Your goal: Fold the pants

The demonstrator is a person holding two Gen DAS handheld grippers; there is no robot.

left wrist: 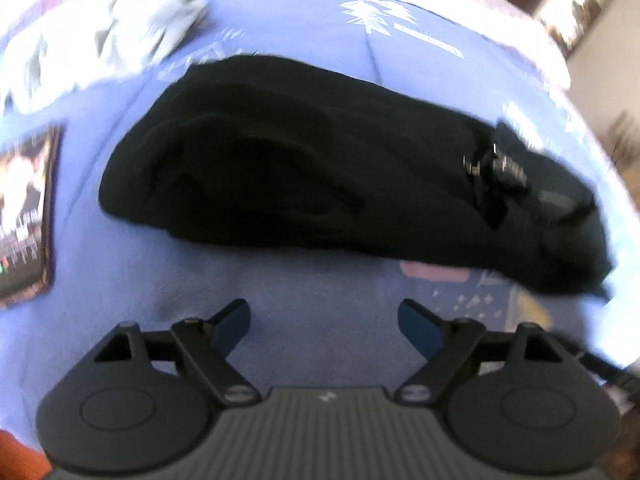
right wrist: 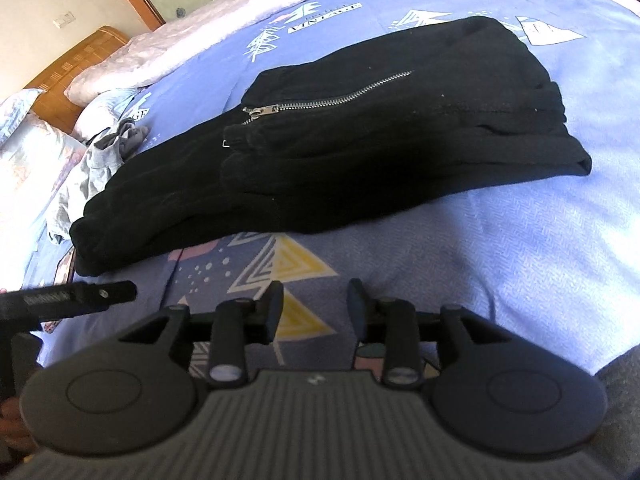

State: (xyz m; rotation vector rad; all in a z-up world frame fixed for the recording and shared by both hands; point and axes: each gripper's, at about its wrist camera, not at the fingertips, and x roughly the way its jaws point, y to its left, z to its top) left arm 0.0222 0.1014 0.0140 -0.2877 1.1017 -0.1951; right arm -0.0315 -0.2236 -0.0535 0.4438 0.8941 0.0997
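Black pants (left wrist: pixel 304 160) lie folded into a thick bundle on the blue patterned bedsheet (left wrist: pixel 320 288). In the right wrist view the same pants (right wrist: pixel 360 152) show a silver zipper (right wrist: pixel 332 100) across the top layer. My left gripper (left wrist: pixel 324 314) hovers just short of the bundle's near edge, jaws wide apart with only sheet between them. My right gripper (right wrist: pixel 316 300) is also open, narrower, over the sheet in front of the pants, touching nothing. Part of the left gripper (right wrist: pixel 72 298) pokes in at the left of the right wrist view.
A crumpled pale grey garment (left wrist: pixel 132 28) lies beyond the pants, seen too in the right wrist view as grey garment (right wrist: pixel 104 160). A dark booklet (left wrist: pixel 24 216) rests at the left. Pillows (right wrist: pixel 36 152) and a wooden headboard (right wrist: pixel 80 60) stand at the far left.
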